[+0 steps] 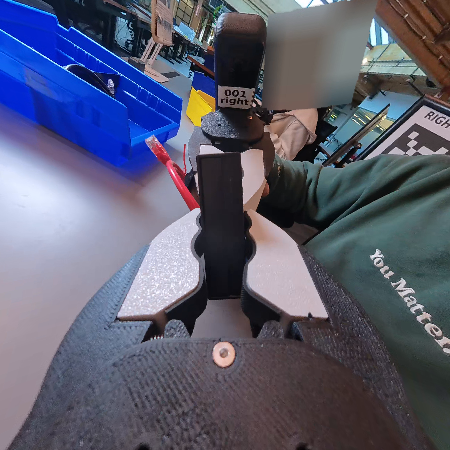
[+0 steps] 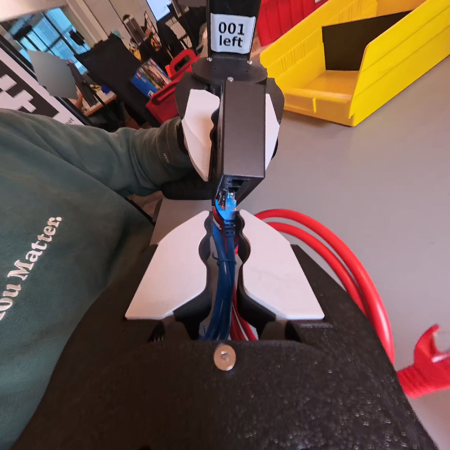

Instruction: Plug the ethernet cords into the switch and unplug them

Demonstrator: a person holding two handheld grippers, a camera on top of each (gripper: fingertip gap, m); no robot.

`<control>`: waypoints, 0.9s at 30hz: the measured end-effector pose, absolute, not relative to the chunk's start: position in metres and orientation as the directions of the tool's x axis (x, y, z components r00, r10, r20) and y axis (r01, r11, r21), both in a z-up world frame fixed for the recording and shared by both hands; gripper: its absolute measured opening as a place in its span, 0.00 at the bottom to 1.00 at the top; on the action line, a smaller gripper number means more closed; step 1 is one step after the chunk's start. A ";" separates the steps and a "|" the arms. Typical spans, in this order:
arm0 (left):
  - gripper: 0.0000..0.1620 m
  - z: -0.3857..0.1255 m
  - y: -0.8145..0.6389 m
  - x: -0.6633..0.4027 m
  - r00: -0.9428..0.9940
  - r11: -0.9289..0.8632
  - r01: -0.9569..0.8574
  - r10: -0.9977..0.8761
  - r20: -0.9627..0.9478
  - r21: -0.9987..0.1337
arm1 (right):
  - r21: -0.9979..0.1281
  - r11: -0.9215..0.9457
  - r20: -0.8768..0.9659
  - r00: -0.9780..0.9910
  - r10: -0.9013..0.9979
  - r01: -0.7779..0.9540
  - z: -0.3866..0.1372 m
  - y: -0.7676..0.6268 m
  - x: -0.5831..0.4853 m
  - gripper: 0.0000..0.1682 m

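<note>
My left gripper (image 1: pixel 222 215) is shut on the black switch (image 1: pixel 221 185) and holds it above the grey table. In the right wrist view the switch (image 2: pixel 243 136) points its port face at me. My right gripper (image 2: pixel 225 214) is shut on the blue ethernet cord (image 2: pixel 224 280) just behind its plug (image 2: pixel 227 207). The plug's tip is at a port on the switch; I cannot tell how deep it sits. A red cord (image 2: pixel 341 255) loops on the table to the right and also runs under my right fingers. Its free clear-tipped plug (image 1: pixel 155 146) shows in the left wrist view.
A blue bin (image 1: pixel 97 117) lies at the left and a yellow bin (image 1: pixel 197 104) stands behind it. In the right wrist view a big yellow bin (image 2: pixel 365 97) stands at the far right, a red bin (image 2: pixel 165 102) behind, and a red plastic clip (image 2: pixel 426 365) lies near right. A person's green sleeve (image 2: pixel 73 182) fills the left. The tips of both grippers are at nearly the same place.
</note>
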State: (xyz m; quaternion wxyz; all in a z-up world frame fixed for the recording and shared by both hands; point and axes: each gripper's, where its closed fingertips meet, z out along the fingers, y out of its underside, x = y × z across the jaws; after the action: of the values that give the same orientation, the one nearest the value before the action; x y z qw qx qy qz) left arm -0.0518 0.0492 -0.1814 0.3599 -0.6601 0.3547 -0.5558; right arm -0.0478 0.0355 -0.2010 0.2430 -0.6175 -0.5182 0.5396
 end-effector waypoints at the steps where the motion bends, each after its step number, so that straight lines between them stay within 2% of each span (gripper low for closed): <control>1: 0.19 -0.181 0.049 -0.051 0.132 -0.491 -0.066 -0.867 0.480 -0.869 | -0.863 -0.350 -0.418 -0.125 0.900 0.364 -0.199 0.035 -0.049 0.11; 11: 0.19 -0.174 0.054 -0.051 0.175 -0.492 0.004 -0.857 0.485 -0.871 | -0.862 -0.409 -0.442 -0.048 0.896 0.301 -0.194 0.044 -0.052 0.09; 19: 0.19 -0.177 0.050 -0.043 0.287 -0.313 -0.090 -0.917 0.277 -0.945 | -0.838 -0.405 -0.413 0.061 0.909 0.366 -0.209 0.047 -0.051 0.09; 23: 0.19 -0.175 0.051 -0.044 0.294 -0.298 -0.075 -0.918 0.265 -0.952 | -0.851 -0.382 -0.385 0.067 0.920 0.360 -0.208 0.049 -0.051 0.09; 26: 0.19 -0.174 0.051 -0.045 0.325 -0.209 -0.103 -0.931 0.165 -0.973 | -0.849 -0.394 -0.392 0.079 0.916 0.353 -0.210 0.052 -0.051 0.09; 27: 0.19 -0.164 0.046 -0.046 0.297 -0.150 -0.075 -0.947 0.122 -0.986 | -0.846 -0.394 -0.366 0.147 0.919 0.359 -0.218 0.063 -0.046 0.08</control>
State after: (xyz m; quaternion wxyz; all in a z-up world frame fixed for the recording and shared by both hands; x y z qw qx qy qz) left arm -0.0459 0.0461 -0.1643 0.5077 -0.6252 0.4087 -0.4293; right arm -0.0457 0.0631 -0.2179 0.3021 -0.6945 -0.4602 0.4633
